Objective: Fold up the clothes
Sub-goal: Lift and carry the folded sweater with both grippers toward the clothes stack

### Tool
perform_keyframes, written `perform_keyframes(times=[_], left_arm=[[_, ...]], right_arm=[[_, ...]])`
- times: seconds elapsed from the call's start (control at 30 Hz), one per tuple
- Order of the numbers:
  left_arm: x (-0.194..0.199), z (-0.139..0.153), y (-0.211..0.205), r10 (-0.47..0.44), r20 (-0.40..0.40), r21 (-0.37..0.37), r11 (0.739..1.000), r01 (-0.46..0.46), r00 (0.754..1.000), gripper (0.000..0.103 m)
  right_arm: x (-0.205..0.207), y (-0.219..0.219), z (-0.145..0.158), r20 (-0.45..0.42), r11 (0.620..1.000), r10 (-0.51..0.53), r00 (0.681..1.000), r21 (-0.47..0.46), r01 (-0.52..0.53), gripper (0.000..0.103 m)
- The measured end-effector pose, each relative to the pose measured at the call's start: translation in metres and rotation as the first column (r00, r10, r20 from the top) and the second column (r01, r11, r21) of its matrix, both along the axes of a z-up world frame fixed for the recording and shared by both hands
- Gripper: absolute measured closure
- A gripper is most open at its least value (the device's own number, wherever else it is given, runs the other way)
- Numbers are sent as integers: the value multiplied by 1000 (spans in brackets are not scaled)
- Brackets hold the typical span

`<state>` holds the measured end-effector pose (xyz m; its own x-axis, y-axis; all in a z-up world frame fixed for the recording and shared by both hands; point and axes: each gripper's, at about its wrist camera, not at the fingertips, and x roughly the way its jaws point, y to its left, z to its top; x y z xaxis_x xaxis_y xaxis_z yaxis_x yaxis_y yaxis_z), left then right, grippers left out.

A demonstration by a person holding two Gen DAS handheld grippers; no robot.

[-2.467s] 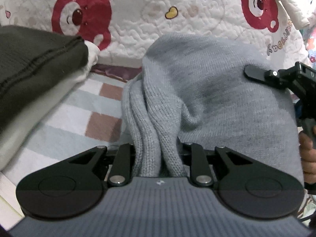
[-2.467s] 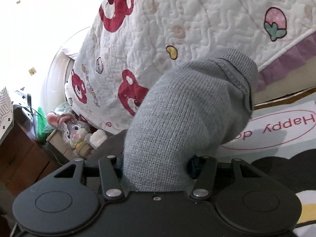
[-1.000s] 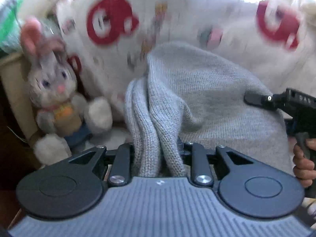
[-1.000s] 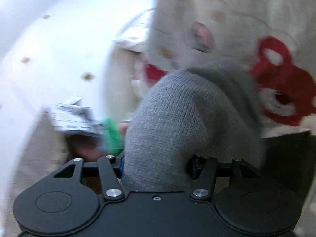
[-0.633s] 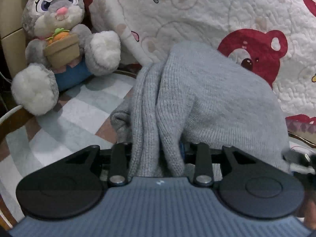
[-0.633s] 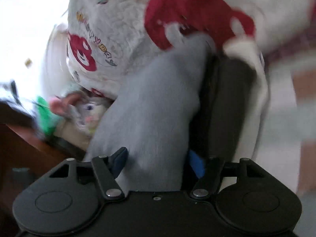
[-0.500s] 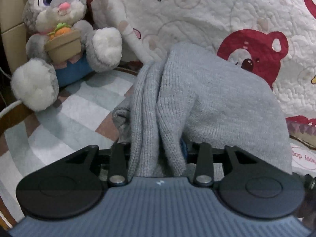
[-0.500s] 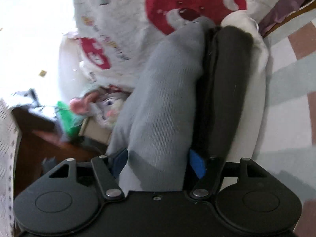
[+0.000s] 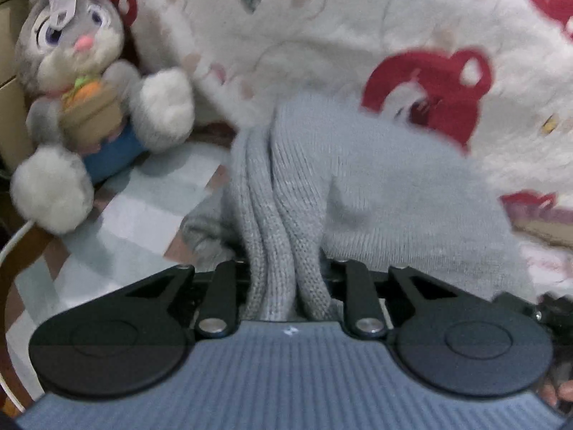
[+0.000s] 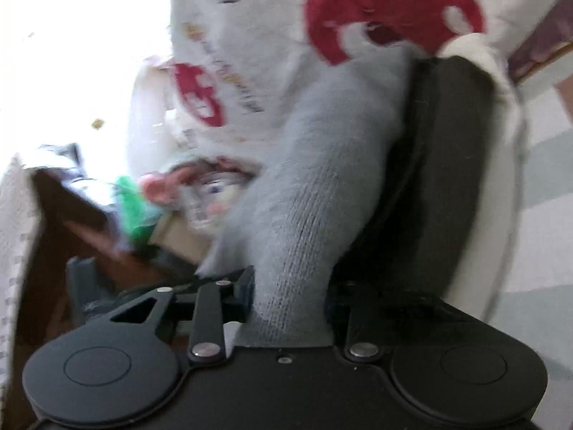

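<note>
Both tongs clamped on grey knit sweater (image 9: 376,193). Left gripper (image 9: 286,286) pinches a bunched stack of folds; right gripper (image 10: 290,304) pinches a thick roll at the other side. Sweater hangs between them above the checked rug (image 9: 129,215) — right-side end lies against a dark folded garment (image 10: 440,179) on a white one (image 10: 508,136). Plush rabbit (image 9: 82,107) sits left, bear-print quilt (image 9: 358,25) behind. Both views blurred.
</note>
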<state>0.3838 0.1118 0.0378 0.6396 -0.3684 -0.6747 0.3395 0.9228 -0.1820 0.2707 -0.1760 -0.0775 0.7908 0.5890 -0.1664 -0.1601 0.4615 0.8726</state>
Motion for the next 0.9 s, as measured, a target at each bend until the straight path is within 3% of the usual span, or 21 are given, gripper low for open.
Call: perform_keyframes(times=[0.03, 0.07, 0.2, 0.3, 0.37, 0.47, 0.6, 0.73, 0.77, 0.83, 0.87, 0.9], left_arm=[[0, 9, 3, -13, 3, -30, 999, 13, 1000, 83], [5, 8, 5, -2, -11, -14, 1000, 2, 1000, 81], [18, -5, 17, 60, -66, 9, 998, -60, 996, 56], [24, -24, 29, 120, -108, 0, 993, -120, 987, 57], [24, -21, 33, 122, -118, -46, 991, -128, 986, 64], [24, -17, 39, 124, -134, -115, 983, -140, 983, 69], [24, -12, 47, 125, -156, -206, 966, -156, 980, 69], [24, -10, 55, 165, -215, -298, 928, -226, 962, 67], [22, -9, 53, 167, -208, -279, 934, -222, 964, 65], [20, -4, 40, 195, -136, -106, 972, -210, 971, 60], [18, -2, 32, 214, -88, 2, 977, -215, 973, 58], [18, -1, 27, 231, -52, 64, 972, -228, 972, 58]], right_arm=[[-1, 1, 0, -9, 1000, 4, 1000, 8, -4, 67], [-3, 2, -1, -18, 1000, 8, 1000, 16, -8, 67], [-8, 5, -2, -53, 999, 26, 998, 47, -23, 64], [-12, 7, -2, -80, 997, 40, 996, 71, -34, 64], [-15, 9, -3, -97, 995, 49, 994, 87, -41, 65], [-21, 10, 10, -41, 995, 57, 998, 80, -53, 66], [-22, 18, 30, 20, 996, 81, 997, -43, -80, 66], [-12, 14, 4, -24, 982, 189, 982, -20, -189, 62], [-13, 8, -5, -51, 984, 179, 983, 3, -179, 60], [-17, -4, -21, -101, 988, 149, 984, 54, -144, 59], [-18, -7, -18, -97, 988, 151, 984, 48, -147, 60], [-20, -3, -8, -65, 985, 166, 984, -25, -168, 60]])
